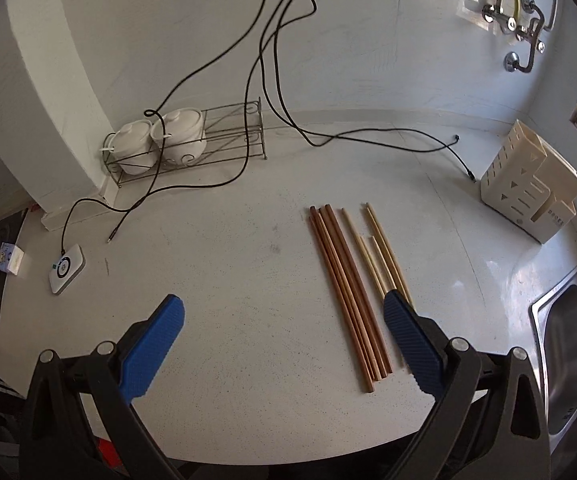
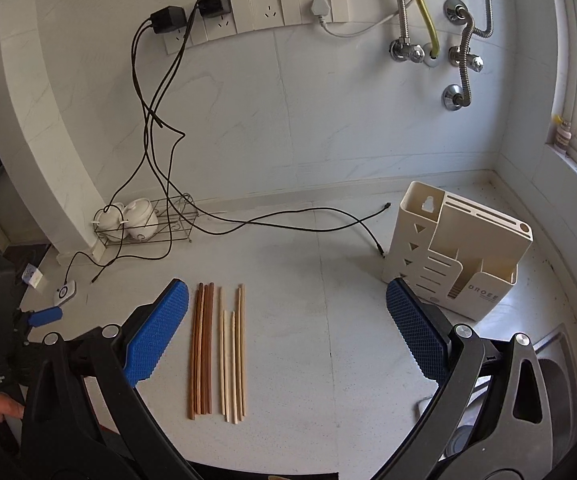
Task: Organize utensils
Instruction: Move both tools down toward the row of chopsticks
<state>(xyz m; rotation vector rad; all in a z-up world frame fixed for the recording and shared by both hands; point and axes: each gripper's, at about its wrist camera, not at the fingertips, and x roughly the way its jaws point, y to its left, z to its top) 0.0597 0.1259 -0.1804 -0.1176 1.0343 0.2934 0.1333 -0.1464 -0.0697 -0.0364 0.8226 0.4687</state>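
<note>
Several dark brown chopsticks (image 1: 344,292) (image 2: 202,348) lie side by side on the white counter, with several pale chopsticks (image 1: 380,252) (image 2: 232,352) just to their right. A cream utensil holder (image 1: 532,188) (image 2: 460,256) stands at the right near the wall. My left gripper (image 1: 284,316) hovers open above the counter, its right finger over the pale chopsticks' near ends. My right gripper (image 2: 288,304) is open too, the chopsticks lying just inside its left finger and the holder behind its right finger. The left gripper's blue pad (image 2: 46,316) shows at the far left of the right wrist view.
Black cables (image 1: 272,80) (image 2: 156,128) trail from wall sockets across the counter. A wire rack with two white lidded pots (image 1: 160,140) (image 2: 128,220) stands at the back left. A small white device (image 1: 66,268) lies at the left, a steel sink (image 1: 568,344) at the right.
</note>
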